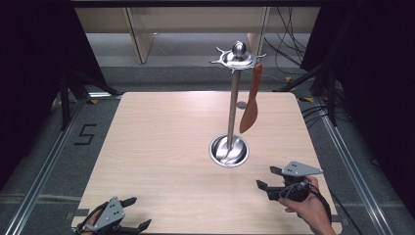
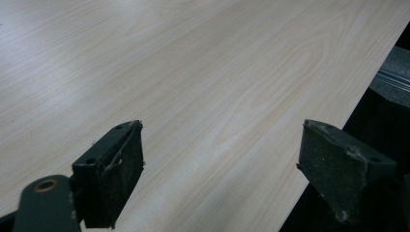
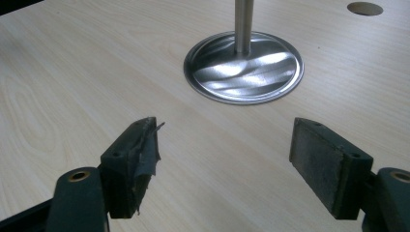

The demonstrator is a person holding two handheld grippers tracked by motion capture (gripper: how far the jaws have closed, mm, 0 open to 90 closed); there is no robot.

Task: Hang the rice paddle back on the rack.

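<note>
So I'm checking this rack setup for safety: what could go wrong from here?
The wooden spatula hangs from one hook of the tall utensil stand; a bump could swing it off. The right gripper sits open close to the stand's round base, so a careless push may tip the slender stand. The left gripper hovers at the table edge.

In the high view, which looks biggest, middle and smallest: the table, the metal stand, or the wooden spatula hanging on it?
Largest to smallest:
1. Table, by far the biggest.
2. Stand, tall, with a round base.
3. Spatula, roughly half as long as the stand's pole.
</note>
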